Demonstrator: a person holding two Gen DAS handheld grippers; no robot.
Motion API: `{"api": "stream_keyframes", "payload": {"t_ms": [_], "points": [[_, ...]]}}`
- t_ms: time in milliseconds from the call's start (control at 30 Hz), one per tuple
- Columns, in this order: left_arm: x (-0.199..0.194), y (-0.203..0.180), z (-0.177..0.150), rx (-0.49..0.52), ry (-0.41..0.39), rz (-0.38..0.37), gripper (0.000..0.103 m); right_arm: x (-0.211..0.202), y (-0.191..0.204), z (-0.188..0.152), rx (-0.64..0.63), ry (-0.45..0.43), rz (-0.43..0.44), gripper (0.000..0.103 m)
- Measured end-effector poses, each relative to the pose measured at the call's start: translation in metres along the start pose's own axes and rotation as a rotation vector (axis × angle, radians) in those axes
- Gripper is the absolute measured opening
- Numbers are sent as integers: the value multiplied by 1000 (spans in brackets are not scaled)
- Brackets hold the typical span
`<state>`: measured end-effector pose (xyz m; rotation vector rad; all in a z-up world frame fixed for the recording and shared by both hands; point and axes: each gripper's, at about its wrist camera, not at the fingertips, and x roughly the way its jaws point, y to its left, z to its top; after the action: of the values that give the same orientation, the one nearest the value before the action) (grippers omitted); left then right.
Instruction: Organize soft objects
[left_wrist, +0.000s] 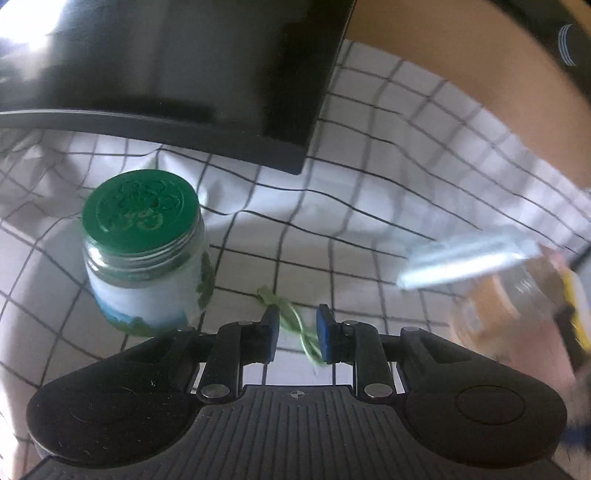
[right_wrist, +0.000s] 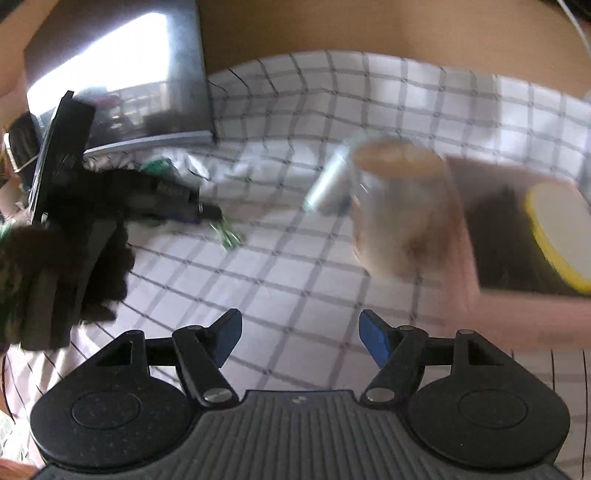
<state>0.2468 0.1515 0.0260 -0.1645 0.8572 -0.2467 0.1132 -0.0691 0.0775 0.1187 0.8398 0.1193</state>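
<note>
Left tongs (left_wrist: 294, 332) held part-spread astride green twisted cord (left_wrist: 291, 325) (limp, light; best pinched mid-length); right tongs (right_wrist: 300, 341) spread, nothing held.

Left hand-held gripper (left_wrist: 294, 325): seen from its own camera, its two black linkage arms reach forward and end in blue pads (left_wrist: 325, 332). The jaws stand a narrow gap apart, not touching each other. A thin green strand runs through the gap, close to the right pad; whether the pads pinch it is unclear.

Right hand-held gripper (right_wrist: 300, 334): its jaws are spread wide, the blue pads (right_wrist: 375, 339) angled outward, with nothing between them.

In the right camera's view the left hand-held gripper appears at the far left as a dark, blurred shape.
</note>
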Motion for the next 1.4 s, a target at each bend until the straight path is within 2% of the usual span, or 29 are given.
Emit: {"api": "stream_keyframes", "payload": {"t_ms": [100, 200, 300, 467, 533, 667, 767, 833, 967, 1100, 1233, 1300, 1333, 1400], "points": [[10, -13, 6, -4, 5, 107, 25, 3, -8, -5, 19, -11, -39, 78], [16, -18, 5, -43, 32, 158, 24, -2, -18, -9, 2, -33, -91, 81], [20, -23, 3, -52, 59, 150, 27, -6, -23, -11, -17, -54, -139, 85], [27, -42, 2, 79, 47, 180, 27, -6, -25, -13, -65, -67, -214, 87], [28, -42, 2, 98, 41, 179, 27, -7, -21, -15, -96, -78, -247, 90], [27, -40, 3, 102, 38, 167, 27, -16, -13, -21, -122, -130, -254, 103], [26, -42, -2, 166, 17, 167, 27, -24, -1, -20, -174, -148, -244, 103], [21, -41, -8, 173, 2, 151, 26, -30, 5, -13, -221, -141, -210, 103], [8, -35, -21, 174, -5, 112, 25, -42, 11, 23, -285, -139, -140, 103], [-10, -26, -36, 178, -7, 76, 25, -45, 11, 94, -260, -143, -126, 103], [-29, -10, -52, 145, -16, 41, 25, -2, -6, 171, -103, -12, -104, 103], [-38, -2, -57, 120, -17, 30, 25, 30, -15, 191, -37, 55, -131, 101], [-42, 3, -60, 108, -15, 24, 25, 51, -21, 200, 0, 99, -158, 98], [-50, 14, -63, 83, -16, 16, 25, 82, -27, 206, 52, 172, -199, 81]]}}
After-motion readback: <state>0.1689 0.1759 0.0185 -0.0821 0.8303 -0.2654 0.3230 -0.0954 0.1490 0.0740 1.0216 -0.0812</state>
